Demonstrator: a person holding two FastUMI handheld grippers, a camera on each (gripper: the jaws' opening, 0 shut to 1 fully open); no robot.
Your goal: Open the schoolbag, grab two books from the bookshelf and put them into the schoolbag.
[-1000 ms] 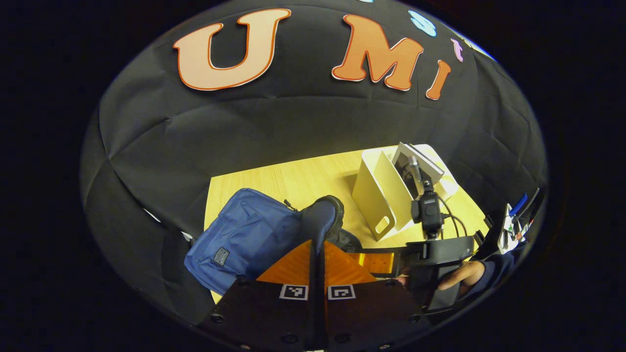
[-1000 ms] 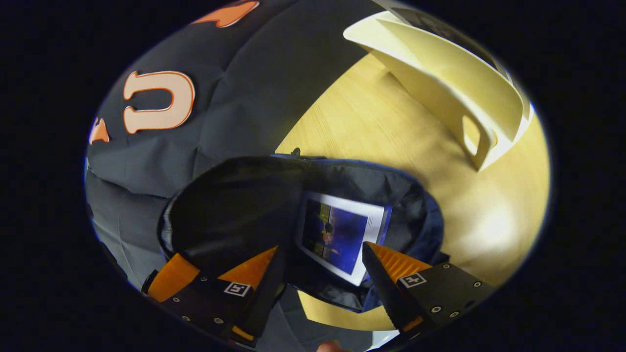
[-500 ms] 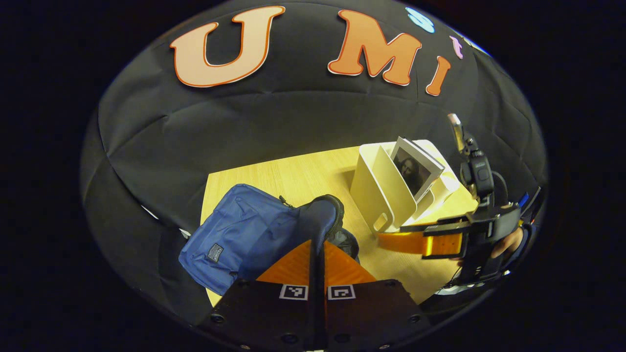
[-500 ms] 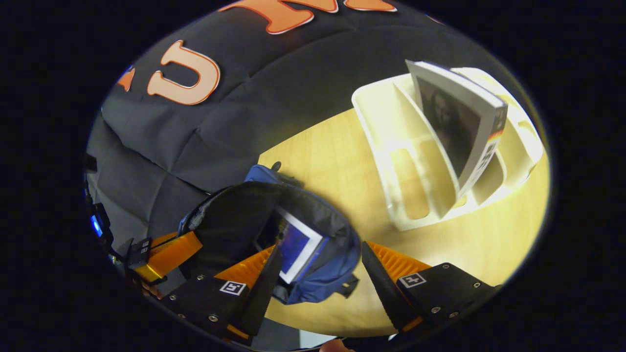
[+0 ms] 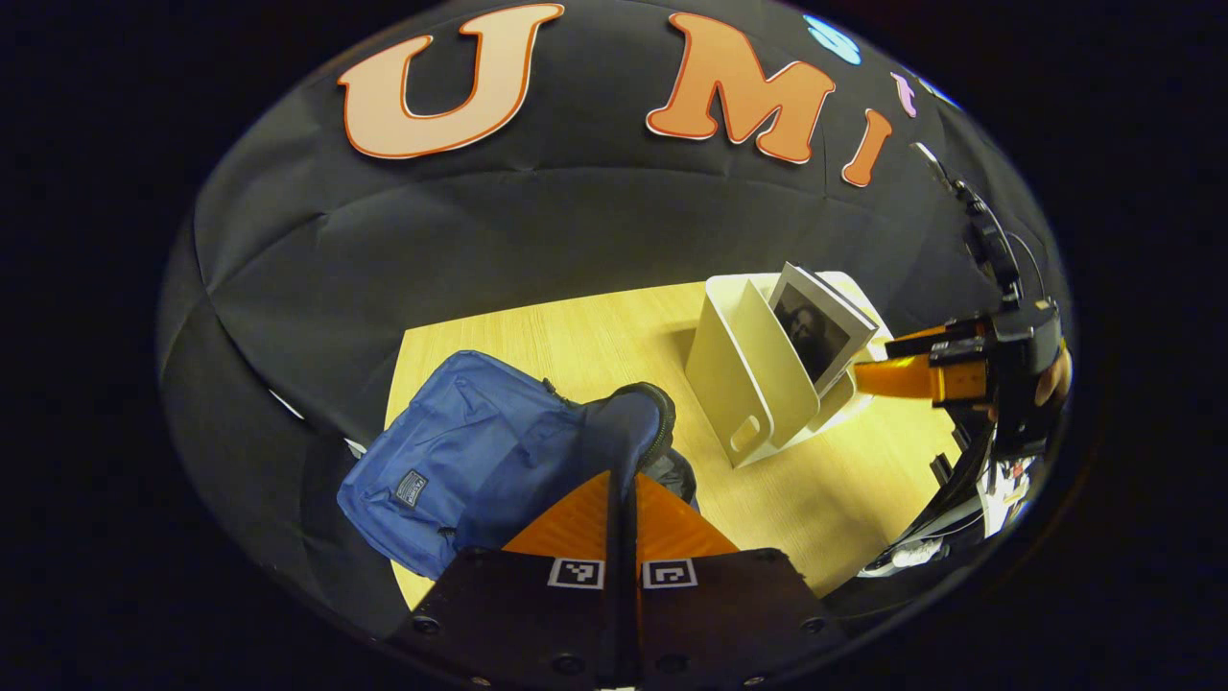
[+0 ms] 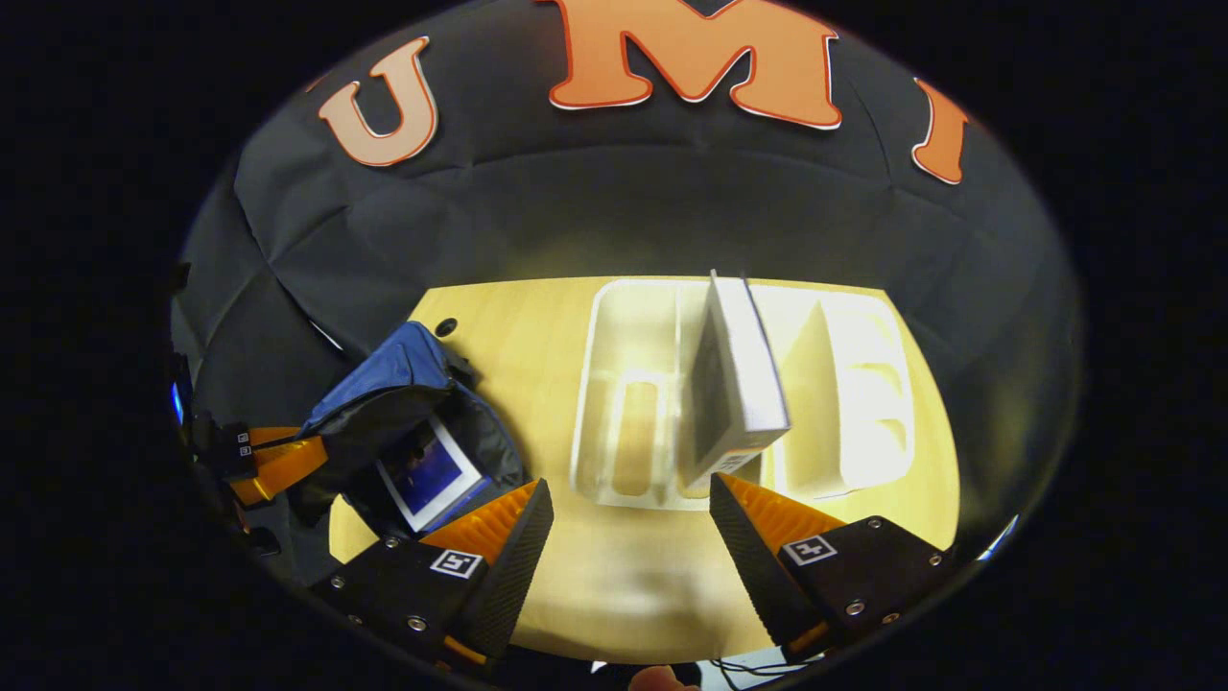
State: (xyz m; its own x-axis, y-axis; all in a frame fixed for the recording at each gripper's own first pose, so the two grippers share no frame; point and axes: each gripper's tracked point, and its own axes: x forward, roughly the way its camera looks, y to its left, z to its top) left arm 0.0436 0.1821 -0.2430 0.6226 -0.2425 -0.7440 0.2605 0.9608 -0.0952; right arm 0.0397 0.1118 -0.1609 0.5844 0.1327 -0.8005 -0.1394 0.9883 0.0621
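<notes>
The light wooden worktop (image 5: 576, 345) spans the middle of both views, backed by the black cloth wall. On it, at lower left of the left gripper view, lies the blue schoolbag (image 5: 460, 461), its front panel and small label patch facing the camera. The right gripper view shows what that view hides: the schoolbag (image 6: 384, 384) is open, its dark lining exposed, and a blue-covered book (image 6: 427, 475) with a white border sits inside the opening.

Right of centre stands the cream bookshelf (image 5: 734, 384), a divided rack. In the left gripper view one book (image 5: 815, 331) leans in it, showing a dark portrait cover. The right gripper view looks along the bookshelf (image 6: 624, 422) from the front and shows the same book (image 6: 734, 384) edge-on, standing in a middle slot between dividers.

The left gripper (image 5: 624, 480), at bottom centre of its own view, has its orange fingers together on the raised flap of the schoolbag. The right gripper (image 6: 628, 499) has its fingers spread apart and holds nothing, the book's lower corner showing between them. From the left gripper view, the right gripper (image 5: 868, 376) reaches in from the right edge, its tip just beside the book.
</notes>
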